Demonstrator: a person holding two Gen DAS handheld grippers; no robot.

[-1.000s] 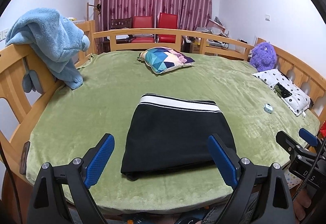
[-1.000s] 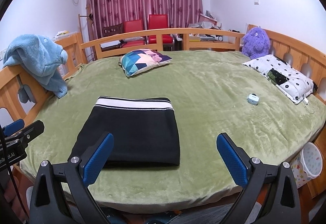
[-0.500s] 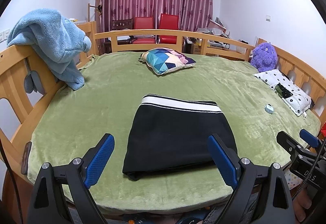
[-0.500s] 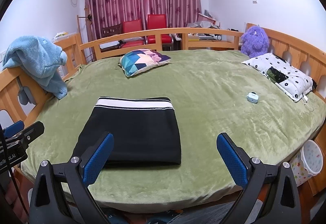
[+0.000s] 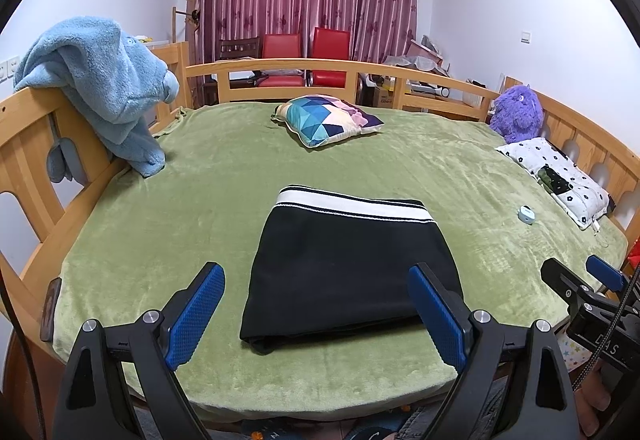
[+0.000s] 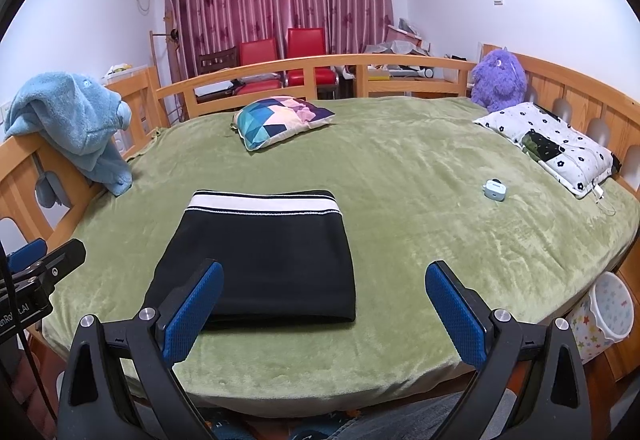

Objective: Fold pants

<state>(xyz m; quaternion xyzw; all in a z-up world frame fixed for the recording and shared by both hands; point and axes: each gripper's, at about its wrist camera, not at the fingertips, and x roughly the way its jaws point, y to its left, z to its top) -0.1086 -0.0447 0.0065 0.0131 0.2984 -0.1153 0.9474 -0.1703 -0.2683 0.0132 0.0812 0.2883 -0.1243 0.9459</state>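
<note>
Black pants point(image 5: 344, 264) with a white striped waistband lie folded into a flat rectangle on the green bedspread point(image 5: 200, 207); they also show in the right wrist view point(image 6: 264, 256). My left gripper point(image 5: 316, 308) is open and empty, held above the bed's near edge in front of the pants. My right gripper point(image 6: 324, 308) is open and empty, also back at the near edge, with the pants ahead and to its left. Neither gripper touches the pants.
A patterned cushion point(image 5: 328, 117) lies at the far middle. A blue towel point(image 5: 100, 79) hangs on the left wooden rail. A purple plush point(image 6: 498, 79), a floral pillow point(image 6: 552, 143) and a small white device point(image 6: 495, 189) are on the right. A bin point(image 6: 608, 316) stands beside the bed.
Both grippers have drawn back and risen slightly from the bed; the view shifted a little. The pants have not moved.
</note>
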